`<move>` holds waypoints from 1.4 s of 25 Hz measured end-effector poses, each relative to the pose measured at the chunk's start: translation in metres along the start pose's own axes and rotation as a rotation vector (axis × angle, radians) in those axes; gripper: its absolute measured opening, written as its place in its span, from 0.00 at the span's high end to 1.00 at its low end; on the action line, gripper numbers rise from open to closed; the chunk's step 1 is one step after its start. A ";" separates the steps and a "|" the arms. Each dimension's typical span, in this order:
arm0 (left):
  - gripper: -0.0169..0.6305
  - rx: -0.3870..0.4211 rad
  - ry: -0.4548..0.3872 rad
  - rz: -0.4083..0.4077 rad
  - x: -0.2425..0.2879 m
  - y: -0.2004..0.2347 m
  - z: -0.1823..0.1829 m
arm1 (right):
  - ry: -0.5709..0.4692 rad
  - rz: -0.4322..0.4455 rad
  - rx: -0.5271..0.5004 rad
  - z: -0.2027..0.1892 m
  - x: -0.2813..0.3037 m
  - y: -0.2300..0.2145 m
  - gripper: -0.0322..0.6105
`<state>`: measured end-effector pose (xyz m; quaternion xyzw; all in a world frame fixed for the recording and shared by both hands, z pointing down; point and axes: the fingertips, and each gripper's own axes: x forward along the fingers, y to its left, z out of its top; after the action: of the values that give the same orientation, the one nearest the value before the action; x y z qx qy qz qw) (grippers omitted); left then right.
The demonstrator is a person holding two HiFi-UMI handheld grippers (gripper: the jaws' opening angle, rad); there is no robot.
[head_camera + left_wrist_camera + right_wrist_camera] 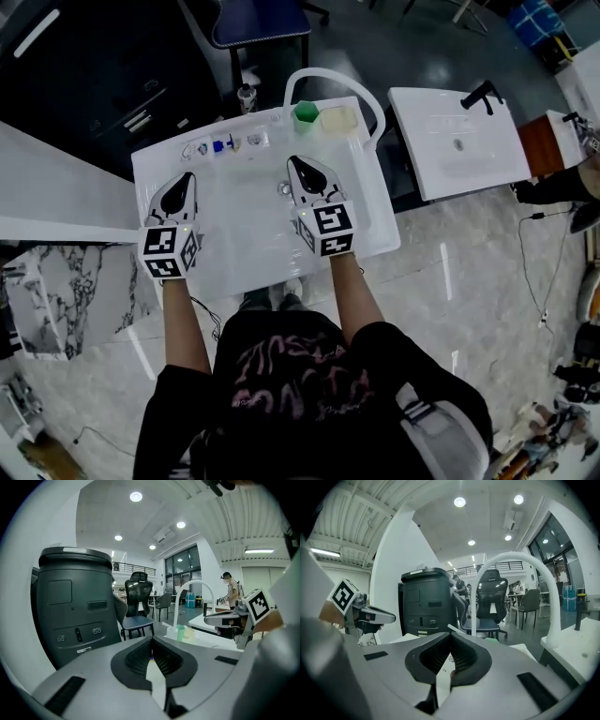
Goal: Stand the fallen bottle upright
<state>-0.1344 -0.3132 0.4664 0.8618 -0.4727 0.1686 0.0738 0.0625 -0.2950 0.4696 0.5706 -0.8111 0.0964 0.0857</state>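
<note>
A clear bottle with a blue cap (212, 146) lies on its side near the far edge of the white sink top (234, 234). My left gripper (187, 177) hovers over the top's left part, short of the bottle, its jaws shut and empty (151, 642). The bottle is hidden behind the jaws in the left gripper view. My right gripper (293, 162) is over the middle of the top, beside a small metal drain (284, 188). Its jaws are also shut with nothing between them (450, 637).
A green cup (306, 114) and a pale yellow tub (338, 118) stand at the far edge under a white arched faucet (330, 75). Another white basin top with a black tap (459, 141) stands to the right. A black cabinet (75, 606) and an office chair (138, 602) lie beyond.
</note>
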 end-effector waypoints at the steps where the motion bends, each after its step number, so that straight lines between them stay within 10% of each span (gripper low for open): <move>1: 0.96 0.006 0.005 -0.012 0.007 0.003 -0.001 | 0.006 -0.008 0.002 -0.002 0.005 -0.001 0.93; 13: 0.95 0.287 0.248 -0.215 0.086 0.012 -0.039 | 0.079 -0.049 0.041 -0.035 0.049 -0.009 0.93; 22: 0.68 0.602 0.485 -0.374 0.145 0.015 -0.085 | 0.134 -0.078 0.059 -0.063 0.066 -0.022 0.93; 35: 0.64 0.904 0.832 -0.546 0.200 0.013 -0.142 | 0.181 -0.127 0.119 -0.099 0.072 -0.049 0.93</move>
<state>-0.0774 -0.4378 0.6704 0.7597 -0.0529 0.6434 -0.0781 0.0879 -0.3516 0.5863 0.6139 -0.7551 0.1897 0.1306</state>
